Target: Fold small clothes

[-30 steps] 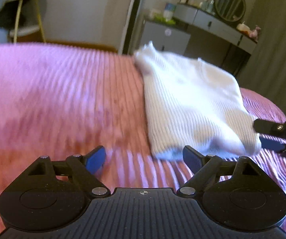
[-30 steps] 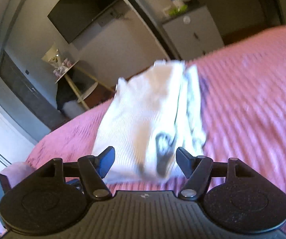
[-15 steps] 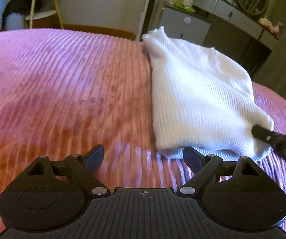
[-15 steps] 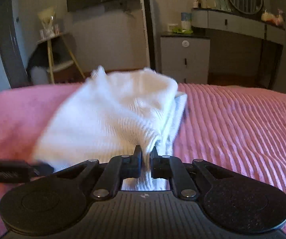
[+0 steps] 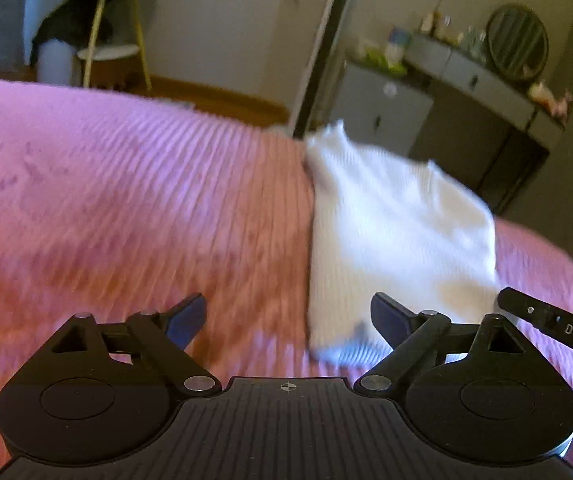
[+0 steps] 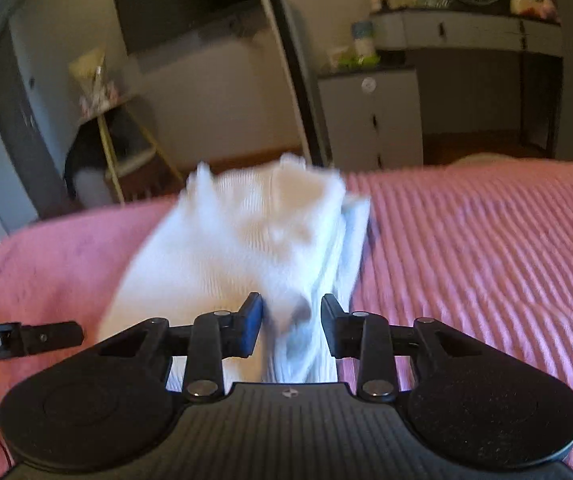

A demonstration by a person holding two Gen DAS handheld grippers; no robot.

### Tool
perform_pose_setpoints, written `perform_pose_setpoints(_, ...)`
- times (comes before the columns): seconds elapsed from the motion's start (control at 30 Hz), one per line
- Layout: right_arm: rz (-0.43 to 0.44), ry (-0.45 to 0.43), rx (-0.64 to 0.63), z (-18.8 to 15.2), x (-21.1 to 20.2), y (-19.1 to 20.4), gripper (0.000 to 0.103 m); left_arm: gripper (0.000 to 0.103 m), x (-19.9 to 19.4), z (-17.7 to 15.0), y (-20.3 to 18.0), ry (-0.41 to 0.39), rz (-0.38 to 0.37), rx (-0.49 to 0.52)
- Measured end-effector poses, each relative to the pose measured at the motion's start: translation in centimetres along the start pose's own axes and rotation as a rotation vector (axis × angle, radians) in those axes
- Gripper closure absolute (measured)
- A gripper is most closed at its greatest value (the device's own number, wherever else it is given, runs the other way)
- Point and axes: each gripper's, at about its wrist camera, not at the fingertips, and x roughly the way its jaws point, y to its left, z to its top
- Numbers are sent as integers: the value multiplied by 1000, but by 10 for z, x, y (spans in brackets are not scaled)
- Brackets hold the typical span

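- Your right gripper (image 6: pixel 291 328) is opening — the folded white garment (image 6: pixel 242 248) on the pink bed (image 6: pixel 486 260) sits between its jaws, unpinched.
- Left gripper (image 5: pixel 288 316) wide open, empty.
- Fold looks done; next, back clear.

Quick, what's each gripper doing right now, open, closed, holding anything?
Left gripper: open, jaws widening, nothing between them.
Right gripper: jaws opening, pads clear of the white folded garment, whose near edge sits between them.

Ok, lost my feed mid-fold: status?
Left gripper open, empty. Right gripper opening, folded white knit garment edge between its jaws. Pink bedspread around it bare.
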Motion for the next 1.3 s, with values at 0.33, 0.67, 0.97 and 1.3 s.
perform_pose_setpoints(0.33, -124, 54, -246, 37, 86, 23, 95, 7, 46, -14, -33, 54, 1, 110)
perform_pose_setpoints(0.67, -240, 144, -302, 36, 138, -5, 97, 2, 64, -25, -36, 53, -20, 144)
perform_pose_setpoints(0.97, -138, 32, -179, -3, 21, 28, 84, 3, 31, -25, -23, 50, -21, 67)
perform_pose_setpoints(1.3, -336, 94, -210, -22, -2, 22, 60, 2, -4, -48, -30, 100, 18, 156)
